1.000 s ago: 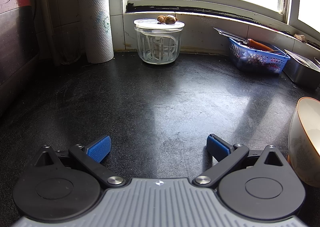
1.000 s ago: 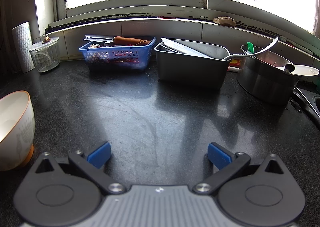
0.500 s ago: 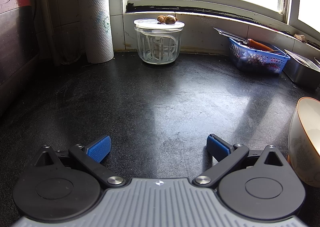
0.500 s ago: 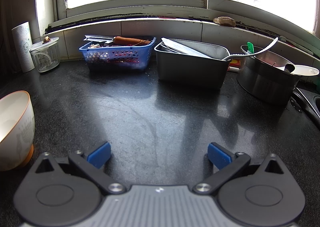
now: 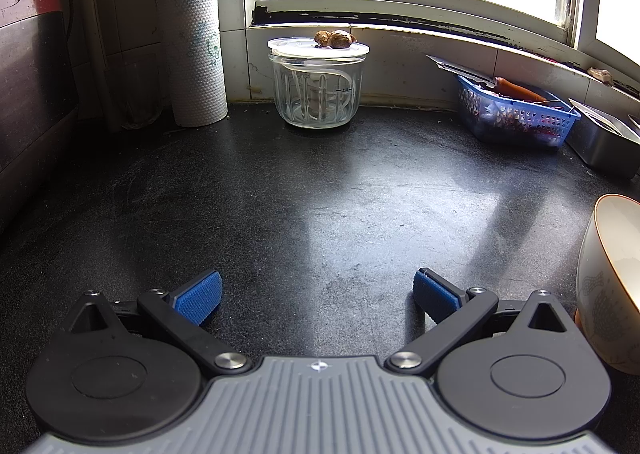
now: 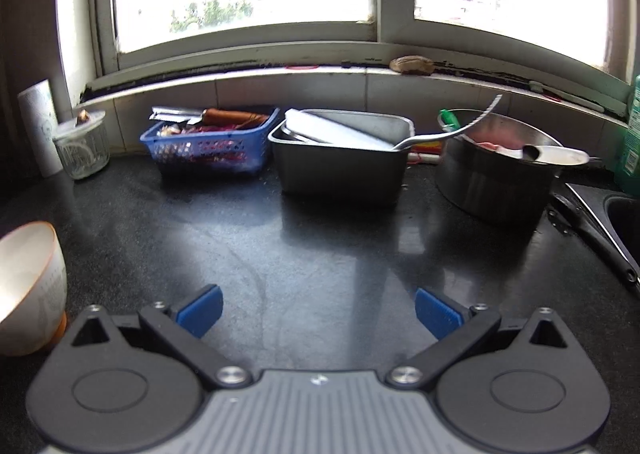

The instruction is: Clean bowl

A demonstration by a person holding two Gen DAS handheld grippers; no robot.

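Countertop of dark stone is seen in both wrist views. Left gripper is spread wide, nothing held between its blue pads. Right gripper is likewise spread wide and empty. Bowl, white with an orange rim, stands on the countertop at 3 o'clock of the left gripper and at 9 o'clock of the right gripper, untouched. Glass jar is located at 12 o'clock in the left view, paper roll at 11 o'clock.
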